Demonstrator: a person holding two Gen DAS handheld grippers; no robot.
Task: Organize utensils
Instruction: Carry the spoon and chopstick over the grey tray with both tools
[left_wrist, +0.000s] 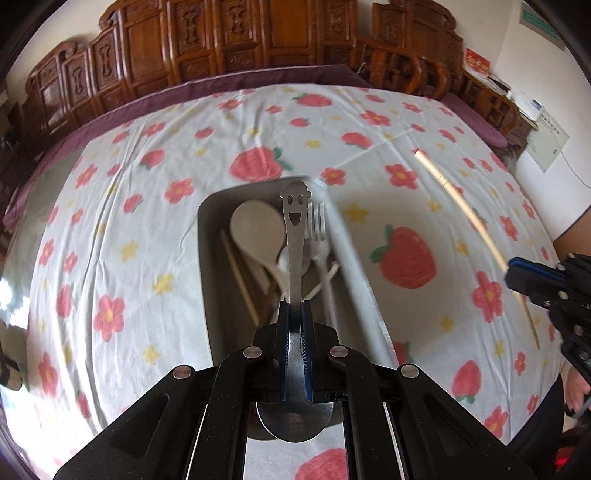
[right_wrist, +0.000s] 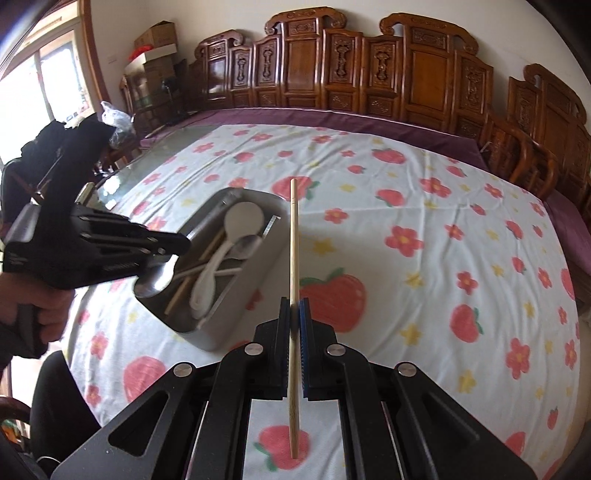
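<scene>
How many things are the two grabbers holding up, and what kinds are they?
Spoons: 1, the metal spoon in the left gripper
Chopsticks: 1, the wooden chopstick in the right gripper
Total: 2

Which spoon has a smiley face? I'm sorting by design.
The metal spoon clamped in the left hand-held gripper; the spoons in the tray are plain.

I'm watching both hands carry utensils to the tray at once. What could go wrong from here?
1. The left gripper pinches the metal spoon by its thin handle; it may pivot or slip.
2. The chopstick sticks out far from the right gripper and could snag the tray rim.
3. Both grippers heading for one tray may collide.
</scene>
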